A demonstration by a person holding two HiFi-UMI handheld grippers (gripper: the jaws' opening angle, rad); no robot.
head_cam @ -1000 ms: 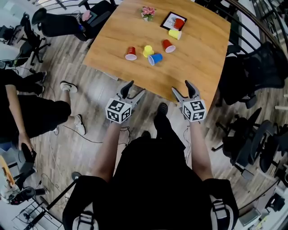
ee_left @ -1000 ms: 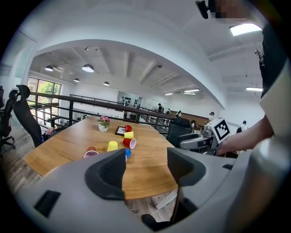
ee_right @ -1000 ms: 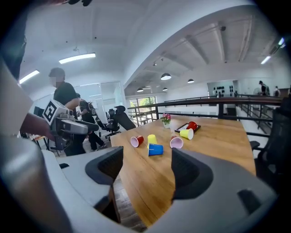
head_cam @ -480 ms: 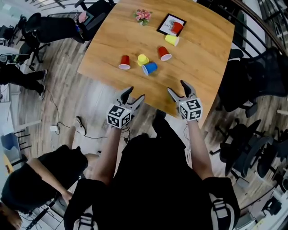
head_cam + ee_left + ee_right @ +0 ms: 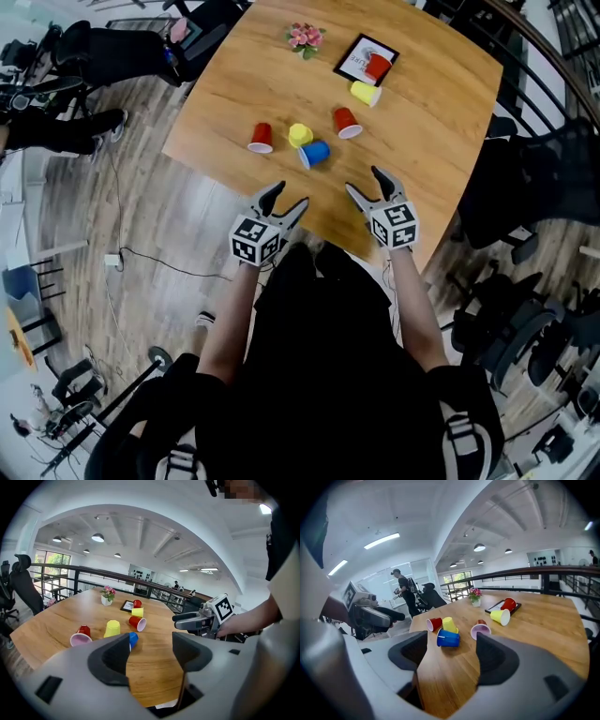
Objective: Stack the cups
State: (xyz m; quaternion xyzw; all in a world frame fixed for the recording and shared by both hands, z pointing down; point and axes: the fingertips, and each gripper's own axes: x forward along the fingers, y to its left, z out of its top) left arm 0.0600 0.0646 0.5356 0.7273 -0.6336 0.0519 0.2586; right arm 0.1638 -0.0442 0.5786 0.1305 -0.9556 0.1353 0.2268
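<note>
head view showed the approach step, with nothing grasped yet: left gripper and right gripper hovered over the counter at its near edge, fingers wide and empty. six cups lay scattered ahead, well apart from both grippers: three red cups, two yellow cups and one blue cup. the next move probably called for reaching forward to the blue cup, the nearest.

Wood floor w/ office chairs

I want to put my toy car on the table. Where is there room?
The table is bare right of the black tray and the lying yellow cup, and along the near edge in front of the blue cup. The middle is crowded with cups.
</note>
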